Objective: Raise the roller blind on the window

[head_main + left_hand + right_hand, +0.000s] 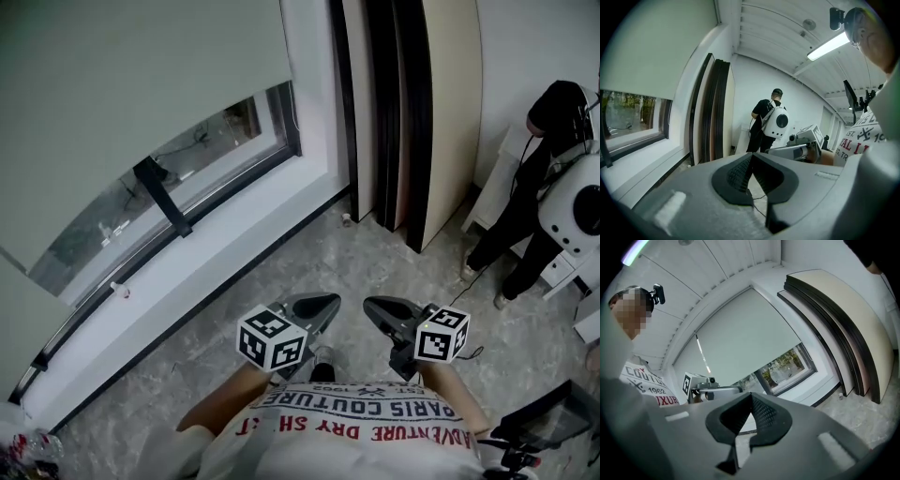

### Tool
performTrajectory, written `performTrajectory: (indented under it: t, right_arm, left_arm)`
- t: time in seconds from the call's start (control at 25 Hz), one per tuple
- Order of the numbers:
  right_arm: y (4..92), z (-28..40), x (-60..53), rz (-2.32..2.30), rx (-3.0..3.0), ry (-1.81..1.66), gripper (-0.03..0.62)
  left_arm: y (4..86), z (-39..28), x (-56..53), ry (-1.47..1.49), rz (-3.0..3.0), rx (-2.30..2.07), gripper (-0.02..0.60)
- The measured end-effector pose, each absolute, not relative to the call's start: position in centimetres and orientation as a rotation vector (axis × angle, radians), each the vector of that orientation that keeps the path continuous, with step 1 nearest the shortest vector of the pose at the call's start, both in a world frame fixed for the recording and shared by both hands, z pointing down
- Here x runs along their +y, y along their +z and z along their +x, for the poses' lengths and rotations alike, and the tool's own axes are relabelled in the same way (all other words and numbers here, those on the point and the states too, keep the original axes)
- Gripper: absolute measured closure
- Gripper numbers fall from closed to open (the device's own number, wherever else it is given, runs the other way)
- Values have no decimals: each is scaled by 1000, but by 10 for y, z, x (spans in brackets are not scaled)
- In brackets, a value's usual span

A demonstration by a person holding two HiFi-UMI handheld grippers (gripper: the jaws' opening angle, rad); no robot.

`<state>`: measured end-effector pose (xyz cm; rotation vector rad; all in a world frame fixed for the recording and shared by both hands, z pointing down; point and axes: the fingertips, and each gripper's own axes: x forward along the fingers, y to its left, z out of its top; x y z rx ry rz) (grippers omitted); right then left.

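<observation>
- Roller blind (pixel 141 84) hangs at the far left over the window (pixel 202 155) and covers most of it. Only a low strip of glass shows under its bottom edge.
- Both tools are held near the person's torso, well apart from the blind. The left tool (pixel 319 307) and the right tool (pixel 380 312) each have their jaws pressed together with nothing between them, and each tool's own view shows the same.
- I judge the step in hand to be the approach: nothing is grasped and the raising has not begun.
- To do it well, find the pull cord or chain first. A thin bright line (pixel 702 352) crosses the blind in the right gripper view, but I cannot tell whether it is a cord or a reflection.
- Spread one tool's jaws before reaching, then close squarely on the cord. Pull in steady, straight strokes so the fabric winds up evenly rather than skewing.
- Keep the tool clear of the dark bar (pixel 161 195) — it slants across the glass just below the blind.
- The fabric is a plain, pale grey-green — smooth and matt, with no visible creases. Its bottom edge runs clean and unbroken.
</observation>
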<state>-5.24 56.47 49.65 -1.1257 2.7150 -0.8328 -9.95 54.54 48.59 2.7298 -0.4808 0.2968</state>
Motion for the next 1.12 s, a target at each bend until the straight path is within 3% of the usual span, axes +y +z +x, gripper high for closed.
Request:
performTrajectory:
  t: [0.52, 1.12]
  right_arm:
    - [446, -63, 341, -1179, 2746, -695, 594]
    - [467, -70, 215, -1035, 2857, -686, 594]
  left_arm:
    - [445, -118, 310, 173, 2794, -472, 581]
    - [461, -111, 203, 189, 2809, -486, 581]
